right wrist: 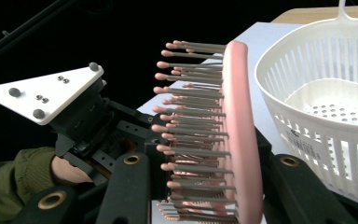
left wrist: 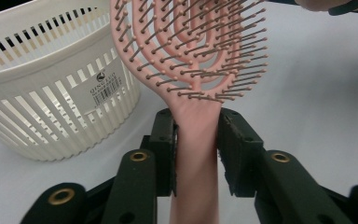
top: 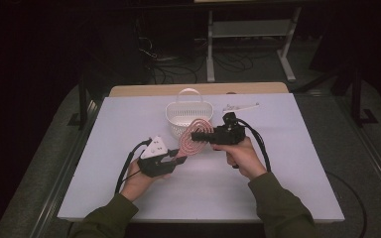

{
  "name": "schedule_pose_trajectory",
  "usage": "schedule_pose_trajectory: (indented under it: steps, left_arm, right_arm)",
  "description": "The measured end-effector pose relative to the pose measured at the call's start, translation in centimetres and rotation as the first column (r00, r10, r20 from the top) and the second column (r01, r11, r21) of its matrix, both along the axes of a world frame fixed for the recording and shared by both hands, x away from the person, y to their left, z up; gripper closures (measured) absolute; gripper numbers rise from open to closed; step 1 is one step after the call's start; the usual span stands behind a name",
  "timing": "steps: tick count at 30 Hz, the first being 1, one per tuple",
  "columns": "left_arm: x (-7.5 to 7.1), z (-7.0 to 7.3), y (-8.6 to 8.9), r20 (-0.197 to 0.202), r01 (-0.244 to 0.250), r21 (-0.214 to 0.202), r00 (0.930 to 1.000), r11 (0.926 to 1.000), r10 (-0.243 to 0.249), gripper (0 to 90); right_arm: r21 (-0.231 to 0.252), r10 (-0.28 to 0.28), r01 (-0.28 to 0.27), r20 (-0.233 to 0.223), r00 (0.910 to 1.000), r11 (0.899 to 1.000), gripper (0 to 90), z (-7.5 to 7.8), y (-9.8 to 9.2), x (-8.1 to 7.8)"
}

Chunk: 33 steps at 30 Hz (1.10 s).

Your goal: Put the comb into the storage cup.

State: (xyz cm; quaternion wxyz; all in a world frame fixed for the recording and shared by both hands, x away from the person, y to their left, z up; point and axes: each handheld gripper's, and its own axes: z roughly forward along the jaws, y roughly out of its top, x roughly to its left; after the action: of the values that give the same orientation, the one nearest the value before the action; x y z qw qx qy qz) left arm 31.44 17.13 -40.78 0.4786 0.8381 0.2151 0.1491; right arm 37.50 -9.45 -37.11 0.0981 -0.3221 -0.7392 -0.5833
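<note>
A: Where is the pink hairbrush [top: 192, 136] just now?

B: Held off the bench [top: 278, 163], between both hands, right in front of the white slotted basket [top: 188, 116]. Its handle sits in the left tongs [left wrist: 197, 135]; the left gripper view has the two black jaws standing on either side of the neck just below the bristles, and they look to be pinching it.

A: And the right tongs [right wrist: 205, 186]?

B: Closed across the head. In the right gripper view the bristles [right wrist: 191, 135] point at one jaw and the smooth pink back lies against the other, so that pair is pinching the head itself.

A: Why two holds on one brush?

B: My guess is a hand-over, or a turning of the brush so it goes into the basket head first. Held at both ends, it can't swing.

A: Anything else about?

B: A small pale thing [top: 240, 106] lies on the bench beyond the right hand, too small to name. The basket stands upright, its handle raised, empty as far as I can see.
</note>
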Motion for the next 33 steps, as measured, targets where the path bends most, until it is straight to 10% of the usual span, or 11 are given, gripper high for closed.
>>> schedule_pose_trajectory:
  steps: [33]
  left_arm:
    - [0.3,-0.1,3.6,-0.110,0.010,-0.002,0.9939,1.0000,-0.010,21.2]
  right_arm:
    - [-0.001,-0.021,0.021,0.014,0.9997,1.000,63.0,-0.1,-0.5,0.1]
